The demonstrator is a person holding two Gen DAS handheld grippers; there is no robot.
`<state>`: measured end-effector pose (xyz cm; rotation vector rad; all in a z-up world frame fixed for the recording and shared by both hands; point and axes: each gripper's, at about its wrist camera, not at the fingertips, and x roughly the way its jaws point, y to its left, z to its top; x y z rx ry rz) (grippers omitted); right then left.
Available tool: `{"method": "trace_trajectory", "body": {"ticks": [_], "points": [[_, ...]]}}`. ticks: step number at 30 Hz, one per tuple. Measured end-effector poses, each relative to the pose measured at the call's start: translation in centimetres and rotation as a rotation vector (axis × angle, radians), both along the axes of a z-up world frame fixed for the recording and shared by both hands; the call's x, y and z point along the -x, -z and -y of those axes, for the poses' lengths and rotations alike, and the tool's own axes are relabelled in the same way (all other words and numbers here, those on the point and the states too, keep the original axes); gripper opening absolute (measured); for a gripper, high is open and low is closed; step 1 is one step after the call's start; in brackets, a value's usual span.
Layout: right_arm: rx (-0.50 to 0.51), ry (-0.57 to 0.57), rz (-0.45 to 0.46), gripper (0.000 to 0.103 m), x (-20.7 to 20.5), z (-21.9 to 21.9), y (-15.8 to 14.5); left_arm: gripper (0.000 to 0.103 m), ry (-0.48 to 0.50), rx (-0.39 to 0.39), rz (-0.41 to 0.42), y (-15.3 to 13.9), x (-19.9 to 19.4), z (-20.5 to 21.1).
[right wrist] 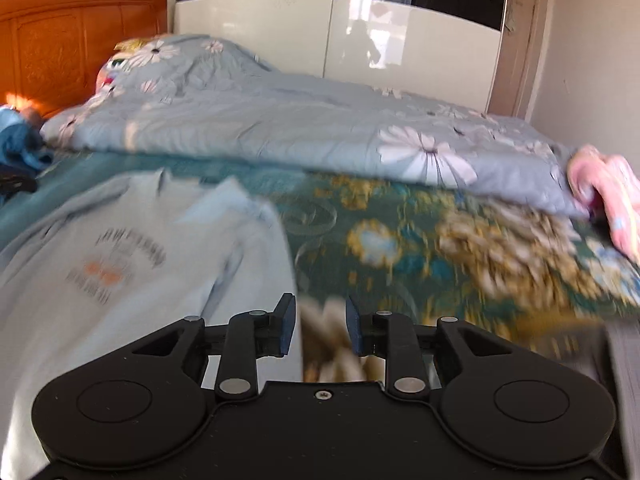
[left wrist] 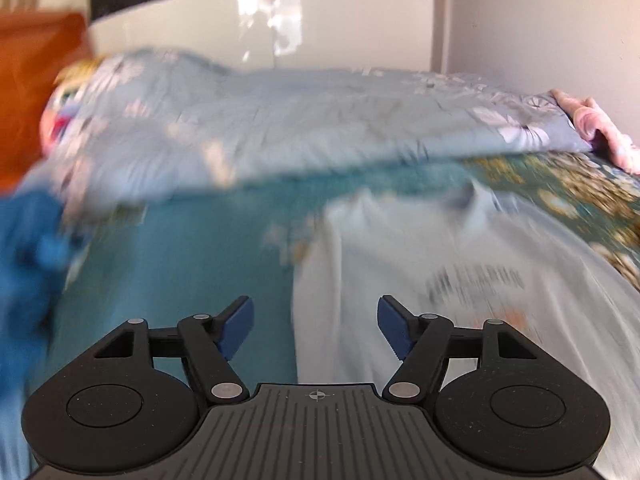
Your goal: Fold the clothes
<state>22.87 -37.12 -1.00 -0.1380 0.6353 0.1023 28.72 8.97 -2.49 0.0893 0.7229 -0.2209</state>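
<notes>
A pale blue sweatshirt (right wrist: pixel 120 280) with dark and orange chest print lies spread flat on the teal patterned bed sheet (right wrist: pixel 400 248). It also shows in the left wrist view (left wrist: pixel 440 280). My left gripper (left wrist: pixel 316 324) is open and empty, low over the sweatshirt's left edge. My right gripper (right wrist: pixel 320 328) is open with a narrower gap and empty, at the sweatshirt's right edge. Both views are blurred by motion.
A grey-blue flowered quilt (right wrist: pixel 300 128) is heaped across the far side of the bed. A pink garment (right wrist: pixel 608 200) lies at the right, blue clothes (left wrist: pixel 28 248) at the left. An orange headboard (right wrist: pixel 72 40) and a white wardrobe (right wrist: pixel 280 32) stand behind.
</notes>
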Motion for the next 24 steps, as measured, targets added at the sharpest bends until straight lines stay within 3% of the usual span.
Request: {"method": "trace_trajectory", "body": {"ticks": [5, 9, 11, 12, 13, 15, 17, 21, 24], "points": [[-0.059, 0.030, -0.029, 0.028, 5.1, -0.7, 0.3, 0.065, -0.109, 0.092, -0.147, 3.2, 8.3, -2.5], [-0.092, 0.076, -0.031, 0.032, 7.9, -1.2, 0.2, 0.060, -0.164, 0.183, -0.182, 4.1, 11.8, -2.7], [-0.093, 0.102, -0.055, 0.032, 9.1, -1.1, 0.8, 0.045, -0.190, 0.218, -0.181, 4.4, 12.9, -2.5], [-0.091, 0.116, -0.072, 0.032, 9.7, -1.1, 1.2, 0.033, -0.203, 0.229, -0.181, 4.5, 13.5, -2.3], [-0.090, 0.126, -0.090, 0.033, 10.3, -1.0, 1.7, 0.019, -0.209, 0.205, -0.166, 4.6, 14.0, -1.7], [-0.083, 0.145, -0.128, 0.033, 11.4, -0.7, 2.6, 0.002, -0.233, 0.135, -0.127, 4.1, 14.2, -1.1], [-0.066, 0.160, -0.146, 0.034, 12.4, -0.3, 3.2, 0.001, -0.283, 0.112, -0.062, 2.7, 14.0, -1.8], [-0.057, 0.194, -0.164, 0.039, 14.0, 0.8, 4.1, 0.001, -0.491, -0.022, 0.107, -2.1, 11.8, -6.3], [-0.068, 0.223, -0.170, 0.039, 14.3, 1.8, 4.5, 0.001, -0.550, -0.047, 0.115, -4.5, 9.6, -10.2]]}}
